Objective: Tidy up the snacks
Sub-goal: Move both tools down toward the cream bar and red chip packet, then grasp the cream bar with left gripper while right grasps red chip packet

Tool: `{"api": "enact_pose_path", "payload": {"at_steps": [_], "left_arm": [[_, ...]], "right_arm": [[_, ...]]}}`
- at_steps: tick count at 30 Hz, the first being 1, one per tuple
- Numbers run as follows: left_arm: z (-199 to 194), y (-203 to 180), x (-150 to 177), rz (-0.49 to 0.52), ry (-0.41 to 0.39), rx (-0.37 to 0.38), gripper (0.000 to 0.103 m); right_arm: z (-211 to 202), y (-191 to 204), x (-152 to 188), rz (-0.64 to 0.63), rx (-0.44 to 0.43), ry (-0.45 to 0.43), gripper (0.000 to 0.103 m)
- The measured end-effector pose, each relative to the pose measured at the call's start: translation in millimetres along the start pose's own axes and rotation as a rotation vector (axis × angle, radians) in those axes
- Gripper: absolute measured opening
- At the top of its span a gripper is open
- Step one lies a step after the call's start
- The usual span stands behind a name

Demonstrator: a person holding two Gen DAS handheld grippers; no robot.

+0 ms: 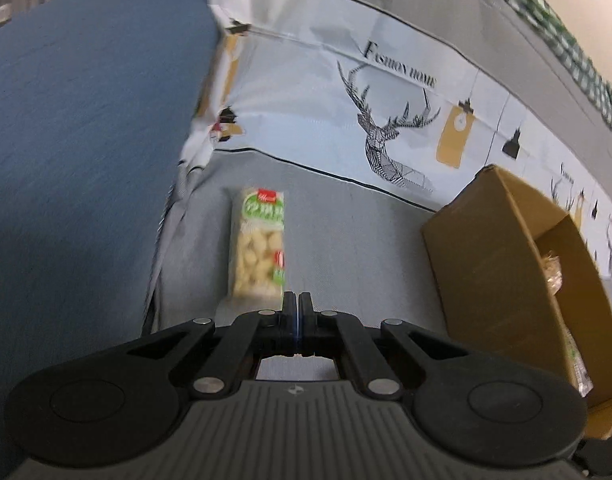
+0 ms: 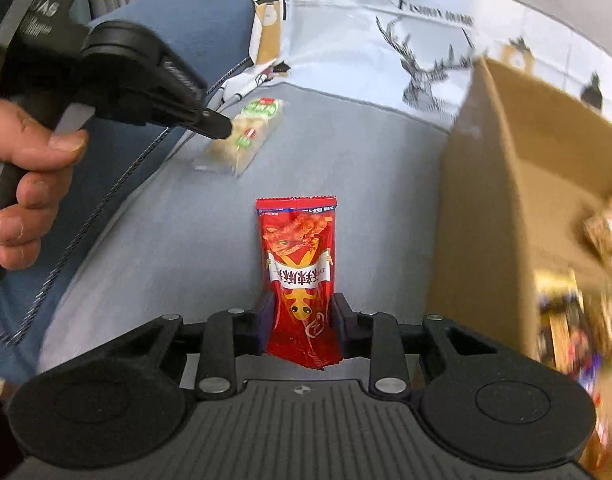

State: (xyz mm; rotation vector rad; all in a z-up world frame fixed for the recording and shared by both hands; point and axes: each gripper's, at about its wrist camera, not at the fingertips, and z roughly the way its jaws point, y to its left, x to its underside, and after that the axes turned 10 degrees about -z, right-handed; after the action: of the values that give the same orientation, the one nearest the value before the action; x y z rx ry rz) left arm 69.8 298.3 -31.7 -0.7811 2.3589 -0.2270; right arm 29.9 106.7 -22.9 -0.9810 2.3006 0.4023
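While the right gripper (image 2: 302, 322) is pinching the red snack packet (image 2: 297, 264) by its lower part, the fingers (image 2: 266, 320) are standing partly closed, one on each long edge of the packet, whose sealed top is reaching out ahead of the fingertips. It is looking like a thin foil sachet: light, soft, easy to crumple and probably slick, so a hold low on the body, across the narrow width, is seeming sound, though the free end is likely to droop or swing. The cardboard box (image 2: 506, 168) is standing to the right of these fingers, its open top showing other wrapped snacks inside; judging by the task, that is where the packet is heading.

The left gripper (image 1: 296, 304) is fully closed with nothing between its fingers. Just ahead of its fingertips, slightly to their left, the pale snack bag (image 1: 258, 252) with a green label is lying flat on the grey sofa cushion (image 1: 346, 232); whether the tips are touching its near end is unclear. That bag is looking like clear film over small puffed pieces, light, crinkly and crushable, so a gentle pinch across its short width near the sealed end would be suiting it better than a squeeze on the filled middle. A person's hand (image 2: 30, 160) is holding the left gripper's handle.
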Motion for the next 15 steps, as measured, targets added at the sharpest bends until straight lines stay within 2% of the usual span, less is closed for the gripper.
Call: {"api": "enact_pose_path", "payload": {"at_steps": [2,6,7,8,9,11,14,15], "left_arm": [[-11.3,1.1,10.8,-0.021,-0.010,-0.013,0.000],[-25.7,-10.1,27.8,0.006,-0.067,-0.059,0.002],[-27.2,-13.5,29.6,0.010,-0.080,-0.057,0.007],[-28.2,-17.6,30.8,0.020,-0.096,-0.056,0.016],[-28.3,-22.3,30.9,0.035,-0.117,-0.064,0.028],[-25.2,-29.2,29.3,0.061,-0.155,-0.075,0.038],[-11.4,-35.7,24.0,0.077,-0.169,-0.104,0.043],[-5.9,-37.1,21.3,0.076,-0.176,-0.120,0.049]], "right_arm": [[-10.2,5.3,11.3,0.008,-0.022,-0.004,0.032],[-12.4,16.5,33.2,-0.012,-0.025,-0.051,0.032],[-8.6,18.2,37.2,-0.009,-0.020,-0.051,0.033],[-3.7,17.4,39.0,-0.002,-0.019,-0.047,0.035],[2.8,16.4,39.8,0.002,-0.015,-0.045,0.041],[9.9,17.5,41.7,0.005,0.007,-0.035,0.045],[11.2,18.3,39.8,-0.010,-0.033,-0.052,0.056],[11.8,18.7,38.7,-0.015,-0.036,-0.054,0.061]]}}
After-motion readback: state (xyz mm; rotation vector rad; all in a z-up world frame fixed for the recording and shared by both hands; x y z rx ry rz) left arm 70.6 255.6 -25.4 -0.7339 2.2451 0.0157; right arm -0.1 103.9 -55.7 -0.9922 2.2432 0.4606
